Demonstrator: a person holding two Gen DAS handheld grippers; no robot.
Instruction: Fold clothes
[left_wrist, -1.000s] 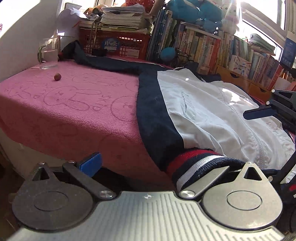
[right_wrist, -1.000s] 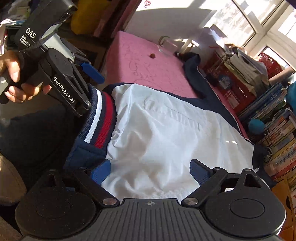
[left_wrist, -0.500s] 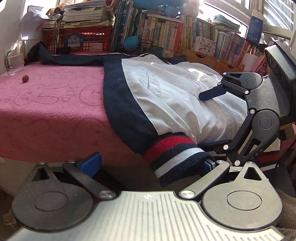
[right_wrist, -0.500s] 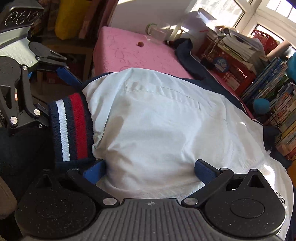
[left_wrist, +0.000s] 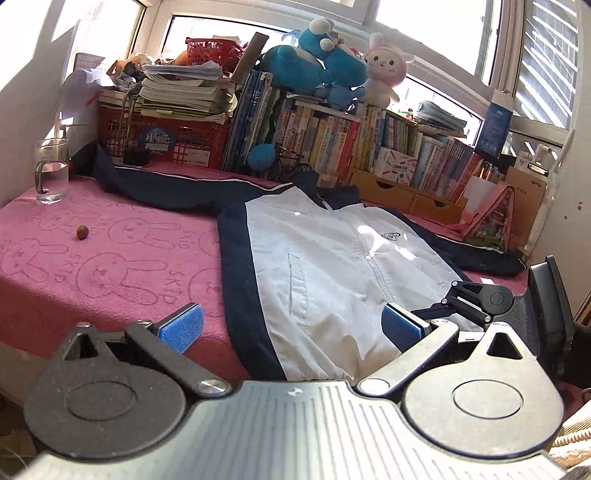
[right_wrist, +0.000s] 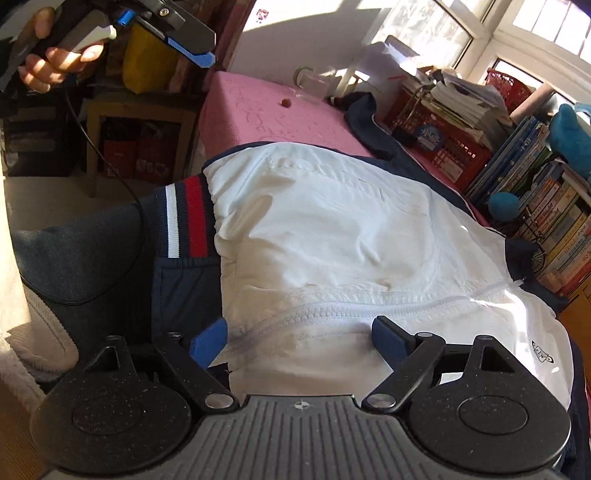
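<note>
A white and navy jacket (left_wrist: 332, 266) lies front up on the pink towel-covered table (left_wrist: 110, 266), zip shut, sleeves spread along the back. Its red, white and navy striped hem (right_wrist: 188, 218) hangs over the near table edge. My left gripper (left_wrist: 291, 328) is open and held above that edge with nothing between its fingers; a hand holds it high at the top left of the right wrist view, where its blue-padded finger (right_wrist: 192, 48) shows. My right gripper (right_wrist: 299, 338) is open, low over the jacket (right_wrist: 351, 229), with white cloth and the zip between its fingers.
A glass mug (left_wrist: 51, 173) and a small brown ball (left_wrist: 82, 232) sit on the table's left end. A red crate (left_wrist: 177, 136), rows of books (left_wrist: 369, 147) and plush toys line the back. A wooden stool (right_wrist: 140, 110) stands off the table's left end.
My left gripper has risen from beside the striped hem to well above the table edge, still open. The right gripper has shifted along the jacket towards the zip.
</note>
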